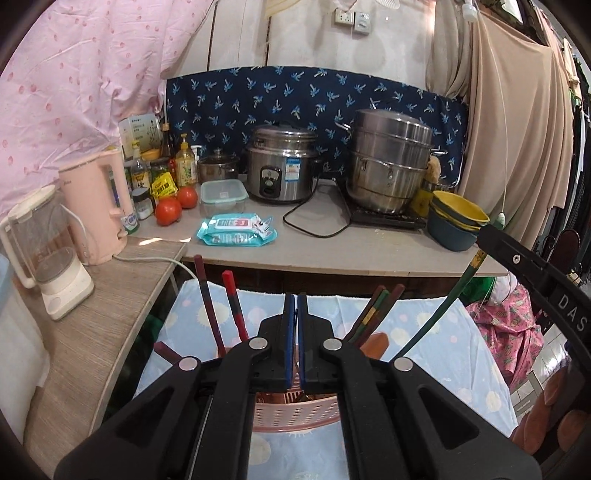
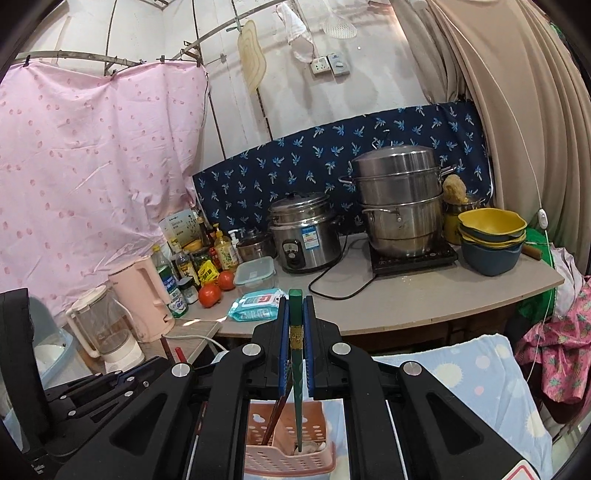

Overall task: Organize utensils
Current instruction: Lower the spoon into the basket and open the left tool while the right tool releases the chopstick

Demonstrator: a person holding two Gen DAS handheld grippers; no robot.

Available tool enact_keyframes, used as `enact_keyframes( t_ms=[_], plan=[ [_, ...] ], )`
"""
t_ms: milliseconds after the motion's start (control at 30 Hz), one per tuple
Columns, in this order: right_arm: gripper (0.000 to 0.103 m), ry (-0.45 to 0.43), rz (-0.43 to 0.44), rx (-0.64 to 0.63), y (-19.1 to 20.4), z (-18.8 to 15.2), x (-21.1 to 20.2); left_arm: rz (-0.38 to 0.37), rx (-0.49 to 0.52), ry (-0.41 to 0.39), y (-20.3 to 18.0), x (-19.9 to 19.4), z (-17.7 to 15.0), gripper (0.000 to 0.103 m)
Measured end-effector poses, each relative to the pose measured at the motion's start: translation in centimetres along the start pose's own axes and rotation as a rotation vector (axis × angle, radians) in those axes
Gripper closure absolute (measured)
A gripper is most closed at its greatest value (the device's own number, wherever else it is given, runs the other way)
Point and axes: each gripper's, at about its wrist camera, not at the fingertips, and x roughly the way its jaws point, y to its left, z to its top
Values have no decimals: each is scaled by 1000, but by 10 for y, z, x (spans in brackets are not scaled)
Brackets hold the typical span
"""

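right tongs grip green chopstick, tip in pink basket | left tongs closed, seemingly empty, above basket among chopsticks | tabletop behind: cooker, wipes

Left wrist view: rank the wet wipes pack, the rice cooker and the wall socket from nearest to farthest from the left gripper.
1. Wet wipes pack: near edge of the counter, just beyond the left gripper.
2. Rice cooker: back of the counter, against the blue cloth.
3. Wall socket: high on the wall, behind everything.
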Motion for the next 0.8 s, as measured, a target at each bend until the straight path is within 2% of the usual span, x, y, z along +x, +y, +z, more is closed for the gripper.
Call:
enact_keyframes(
  t_ms=[400,433,500,567,733,800],
  plan=[
    [96,99,13,-19,8,-32,34,32,-27,32,8,21,-12,101],
    [96,103,11,-17,8,-33,35,32,-33,32,9,20,-12,99],
    [87,97,4,-13,8,-35,33,34,-38,31,10,18,-13,95],
    [83,92,4,-6,7,-34,29,39,-37,27,11,15,-15,91],
    [83,84,6,-3,6,-34,18,44,-46,25,13,6,-20,88],
    [82,85,8,1,5,-35,13,45,-49,23,14,1,-22,83]
  ],
)
